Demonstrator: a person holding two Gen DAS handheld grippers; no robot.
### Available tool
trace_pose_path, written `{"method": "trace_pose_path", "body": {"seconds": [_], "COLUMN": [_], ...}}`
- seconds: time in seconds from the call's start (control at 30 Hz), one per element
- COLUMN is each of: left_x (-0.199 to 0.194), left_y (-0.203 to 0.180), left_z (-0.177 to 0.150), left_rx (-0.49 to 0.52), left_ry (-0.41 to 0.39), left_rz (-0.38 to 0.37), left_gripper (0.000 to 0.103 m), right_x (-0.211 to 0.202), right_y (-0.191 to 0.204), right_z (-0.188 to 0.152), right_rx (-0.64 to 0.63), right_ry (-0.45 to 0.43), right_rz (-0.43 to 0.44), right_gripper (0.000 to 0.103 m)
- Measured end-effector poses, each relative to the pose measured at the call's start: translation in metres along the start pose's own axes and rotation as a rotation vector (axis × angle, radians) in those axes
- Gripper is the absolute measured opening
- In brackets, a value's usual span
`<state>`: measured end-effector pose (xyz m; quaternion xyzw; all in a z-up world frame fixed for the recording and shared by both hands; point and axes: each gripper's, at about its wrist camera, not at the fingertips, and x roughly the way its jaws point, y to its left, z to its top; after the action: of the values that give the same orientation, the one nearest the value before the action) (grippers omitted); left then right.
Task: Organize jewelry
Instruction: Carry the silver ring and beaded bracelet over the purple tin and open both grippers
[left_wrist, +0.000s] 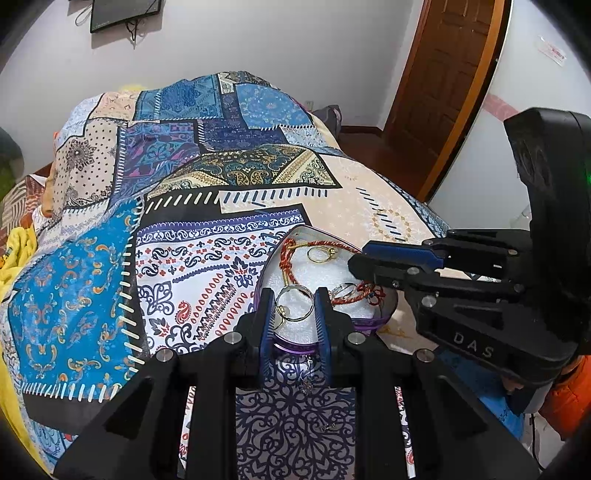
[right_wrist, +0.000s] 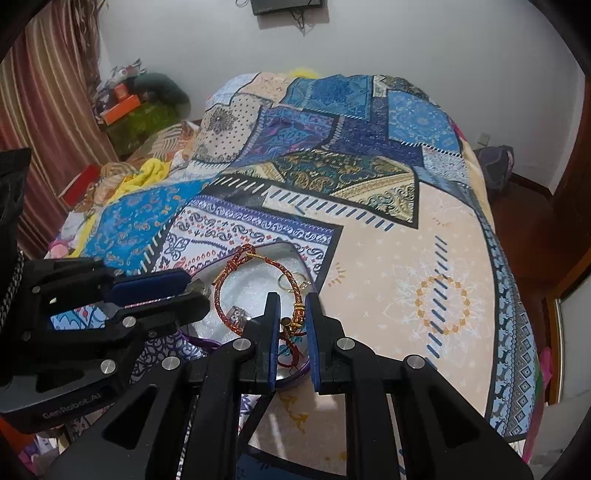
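Left wrist view shows the left gripper (left_wrist: 294, 295) slightly parted around a silver ring (left_wrist: 294, 303) in the heart-shaped tin (left_wrist: 384, 314). Right gripper (right_wrist: 291, 301), nearly closed and empty, hovers over the red bracelet (right_wrist: 255, 291) just ahead.

A patchwork bedspread (left_wrist: 192, 206) covers the bed, its panels in blue, cream, teal and navy with paisley and stitch-mark prints. Yellow fabric (right_wrist: 147, 173) lies bunched at the bed's far left side. On the white wall (left_wrist: 258, 40) behind the bed hangs a dark screen (left_wrist: 123, 13) with loose cables dangling under it. A brown wooden door (left_wrist: 447, 81) stands to the right in its frame. On the other side hangs a red-and-cream striped curtain (right_wrist: 44, 110), and beside it boxes, one of them orange (right_wrist: 120, 107), sit on a green-covered surface.
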<state>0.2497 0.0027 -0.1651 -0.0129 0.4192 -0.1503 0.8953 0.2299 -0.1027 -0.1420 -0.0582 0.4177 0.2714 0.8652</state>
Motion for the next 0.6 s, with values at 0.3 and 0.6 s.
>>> {"method": "trace_pose_path", "body": {"seconds": [0.3,0.6], "left_x": [-0.006,-0.018], "left_y": [-0.003,0.000], "left_z": [0.000,-0.003], "left_rx": [0.017,0.013], "left_ry": [0.000,-0.004], "left_rz": [0.022,0.046], "left_gripper": [0.021,0.021], "right_x": [0.001,-0.003], "right_y": [0.003,0.007], "right_z": [0.000,0.000], "right_rx": [-0.022,-0.032], "right_ry": [0.016,0.025], "right_rz": [-0.002,-0.022], "right_gripper": [0.012,0.013]}}
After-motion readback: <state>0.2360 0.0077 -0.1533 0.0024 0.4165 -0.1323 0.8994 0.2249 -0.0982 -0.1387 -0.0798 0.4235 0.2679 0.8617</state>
